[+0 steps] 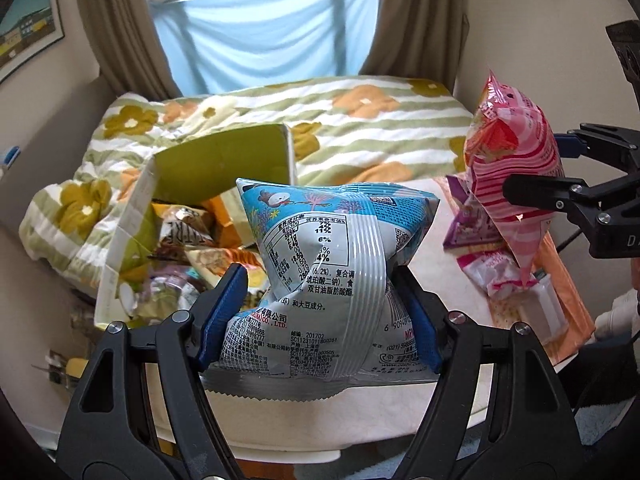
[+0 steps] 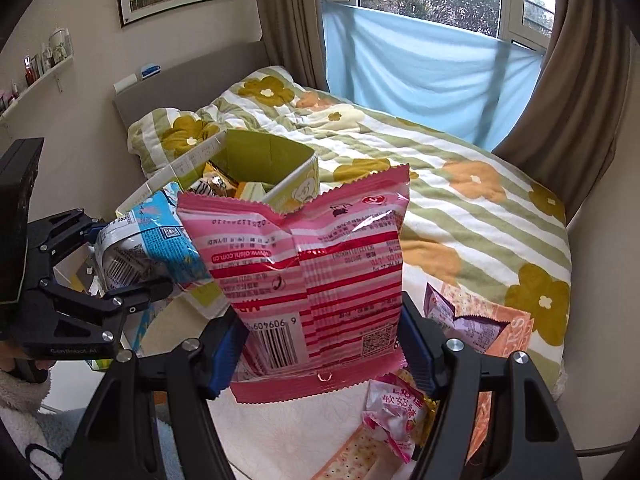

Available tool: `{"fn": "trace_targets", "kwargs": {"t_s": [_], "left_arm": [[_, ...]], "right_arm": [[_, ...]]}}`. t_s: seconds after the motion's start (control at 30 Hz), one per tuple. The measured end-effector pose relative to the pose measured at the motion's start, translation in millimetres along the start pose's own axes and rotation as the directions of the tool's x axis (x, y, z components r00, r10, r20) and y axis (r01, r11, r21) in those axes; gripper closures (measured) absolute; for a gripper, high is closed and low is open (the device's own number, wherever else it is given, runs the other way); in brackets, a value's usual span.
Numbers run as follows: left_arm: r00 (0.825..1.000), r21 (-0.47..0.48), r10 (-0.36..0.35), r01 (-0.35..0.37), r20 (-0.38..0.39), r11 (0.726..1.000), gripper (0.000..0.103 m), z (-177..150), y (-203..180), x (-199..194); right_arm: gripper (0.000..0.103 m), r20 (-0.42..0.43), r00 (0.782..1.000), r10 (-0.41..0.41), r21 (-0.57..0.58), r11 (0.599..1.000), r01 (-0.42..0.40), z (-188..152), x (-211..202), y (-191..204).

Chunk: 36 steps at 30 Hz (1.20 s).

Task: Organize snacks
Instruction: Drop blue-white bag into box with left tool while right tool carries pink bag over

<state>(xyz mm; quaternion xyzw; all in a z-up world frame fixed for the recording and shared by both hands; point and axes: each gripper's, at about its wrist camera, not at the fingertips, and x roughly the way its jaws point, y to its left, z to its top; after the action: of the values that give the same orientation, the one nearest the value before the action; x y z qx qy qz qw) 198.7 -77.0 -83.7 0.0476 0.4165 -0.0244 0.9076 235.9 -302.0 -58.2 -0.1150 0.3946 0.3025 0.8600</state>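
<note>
Your left gripper [image 1: 320, 312] is clamped on a blue-and-silver snack bag [image 1: 332, 264]: the blue pads [image 1: 224, 312] press into its sides and pinch the waist of the puffed bag, which stands upright between the fingers with its printed back toward the camera and its serrated bottom edge hanging below them. Your right gripper [image 2: 320, 344] is likewise closed on a pink striped snack bag [image 2: 308, 264], the pads biting the lower part near the barcode, the bag's top rising above the fingertips and its print upside down. Both bags are held up off the white table [image 1: 452, 292]. Beyond your left fingers and a little to their left sits an open green-lined box [image 1: 216, 164], its flap raised, with several snack packets [image 1: 188, 228] already inside. From the right wrist view that box [image 2: 264, 160] lies beyond the pink bag's top, to the left. Just below and to the right of your right fingers, loose snacks stay on the table: a small pink-and-white packet [image 2: 394, 412], a purple packet [image 2: 460, 316] and an orange cracker pack [image 2: 516, 324]. Behind everything is a bed under a striped floral blanket [image 2: 460, 184].
</note>
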Motion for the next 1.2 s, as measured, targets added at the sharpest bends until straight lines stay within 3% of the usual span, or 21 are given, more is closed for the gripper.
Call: {"fn": "trace_targets", "kwargs": {"t_s": [0.27,0.53,0.77,0.97,1.07,1.13,1.2], "left_arm": [[1.0,-0.027,0.013,-0.012,0.023,1.0,0.031,31,99,13],[0.999,-0.004,-0.029,0.029,-0.027,1.0,0.031,68,182,64],[0.992,0.034,-0.086,0.089,-0.089,0.995,0.031,101,216,125],[0.982,0.064,-0.127,0.137,-0.137,0.988,0.031,115,222,170],[0.982,0.095,-0.126,0.14,-0.141,0.986,0.023,117,221,183],[0.984,0.111,-0.106,0.123,-0.145,0.986,0.003,116,218,187],[0.985,0.094,-0.098,0.112,-0.143,0.989,0.001,113,220,186]], "right_arm": [[0.037,0.043,0.999,0.012,0.028,1.0,-0.013,57,29,54],[0.037,0.024,1.0,0.013,0.094,0.995,-0.016,107,90,95],[0.037,-0.039,0.999,-0.016,0.179,0.984,0.023,133,141,105],[0.037,-0.099,0.994,-0.04,0.239,0.969,0.063,138,172,100],[0.037,-0.126,0.991,-0.035,0.272,0.96,0.068,139,184,93],[0.037,-0.135,0.99,-0.027,0.279,0.958,0.065,140,188,90],[0.037,-0.137,0.99,-0.018,0.287,0.956,0.057,141,191,88]]}}
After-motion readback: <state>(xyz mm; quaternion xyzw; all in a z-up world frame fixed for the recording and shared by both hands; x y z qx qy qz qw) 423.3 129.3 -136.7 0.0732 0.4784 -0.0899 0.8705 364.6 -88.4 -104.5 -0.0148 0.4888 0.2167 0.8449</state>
